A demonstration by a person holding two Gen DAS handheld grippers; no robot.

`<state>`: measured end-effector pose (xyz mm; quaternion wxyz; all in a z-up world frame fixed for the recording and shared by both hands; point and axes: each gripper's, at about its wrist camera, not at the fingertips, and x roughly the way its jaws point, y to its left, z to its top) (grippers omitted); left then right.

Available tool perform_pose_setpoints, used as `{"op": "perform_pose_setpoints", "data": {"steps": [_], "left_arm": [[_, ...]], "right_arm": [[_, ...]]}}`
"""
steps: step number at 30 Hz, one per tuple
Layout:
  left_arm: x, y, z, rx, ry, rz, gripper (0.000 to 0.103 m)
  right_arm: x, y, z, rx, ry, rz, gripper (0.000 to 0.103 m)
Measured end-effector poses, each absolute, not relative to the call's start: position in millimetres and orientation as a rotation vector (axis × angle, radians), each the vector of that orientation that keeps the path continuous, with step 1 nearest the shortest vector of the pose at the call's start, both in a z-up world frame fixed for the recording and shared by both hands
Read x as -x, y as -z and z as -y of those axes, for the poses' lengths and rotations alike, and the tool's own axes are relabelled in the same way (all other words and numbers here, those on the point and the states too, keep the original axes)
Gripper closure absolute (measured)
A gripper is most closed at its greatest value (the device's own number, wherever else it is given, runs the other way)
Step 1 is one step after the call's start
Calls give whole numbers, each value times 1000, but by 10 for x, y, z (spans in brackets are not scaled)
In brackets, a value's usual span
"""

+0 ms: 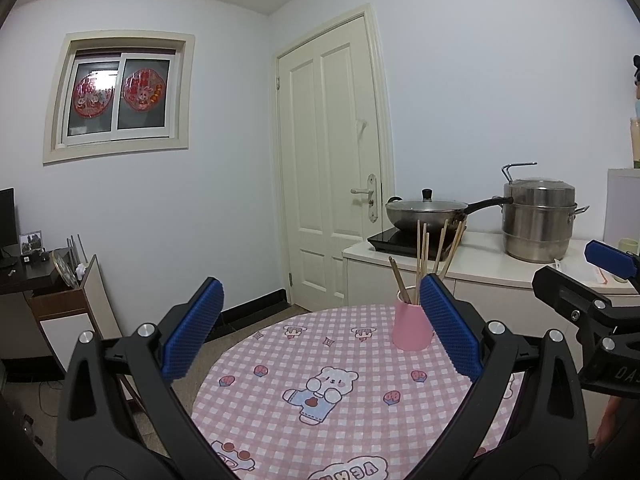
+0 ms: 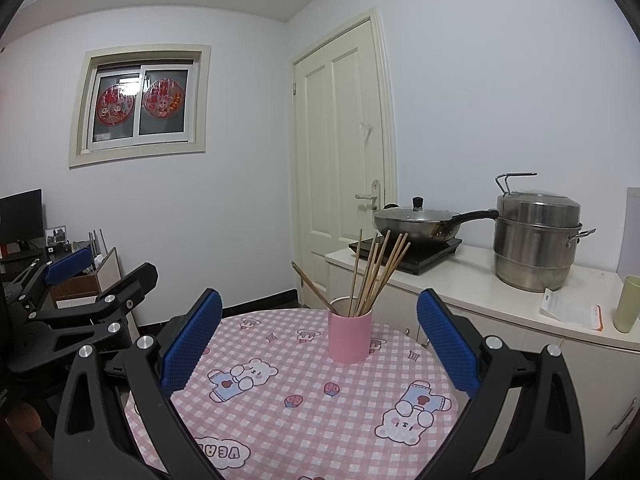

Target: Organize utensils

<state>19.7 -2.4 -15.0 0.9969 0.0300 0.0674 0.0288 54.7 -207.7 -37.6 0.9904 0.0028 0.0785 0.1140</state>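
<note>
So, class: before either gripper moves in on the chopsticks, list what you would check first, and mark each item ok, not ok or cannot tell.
1. Left gripper jaws open and empty: ok.
2. Right gripper jaws open and empty: ok.
3. Pink cup upright on the table: ok.
4. Chopsticks all in the cup, none loose on the visible cloth: ok.
5. Clear path to the cup: ok from the right; from the left, one pad overlaps it.
6. Whether the chopsticks are sorted in pairs: cannot tell.
</note>
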Motion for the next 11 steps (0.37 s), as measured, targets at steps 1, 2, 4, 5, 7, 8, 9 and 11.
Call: {"op": "perform_pose_setpoints", "data": {"steps": [1, 2, 4, 5, 7, 8, 9, 11], "left_arm": [[-206, 160, 20, -60, -58, -137, 6], [-215, 170, 13, -59, -58, -141, 6], [-240, 192, 1, -58, -56, -148, 6], [-252, 201, -5, -57, -55, -151, 6], [-294, 230, -20, -50, -50, -168, 6], [-314, 242, -24, -49, -49, -175, 6], [-338, 260, -31, -48, -47, -184, 6], [-383, 295, -43, -50, -51, -197, 6]], "right_arm": [[-561, 384, 2077, -5, -229, -161, 9], [-574, 392, 2076, -5, -230, -164, 9], [-596, 410, 2065, -4, -230, -171, 9], [-614, 424, 2064, -3, -229, -176, 9], [-650, 447, 2062, -3, -230, -186, 9], [-669, 460, 2061, -2, -231, -191, 9], [-694, 470, 2061, -1, -231, -197, 9], [-735, 496, 2054, 1, -231, -207, 9]]}}
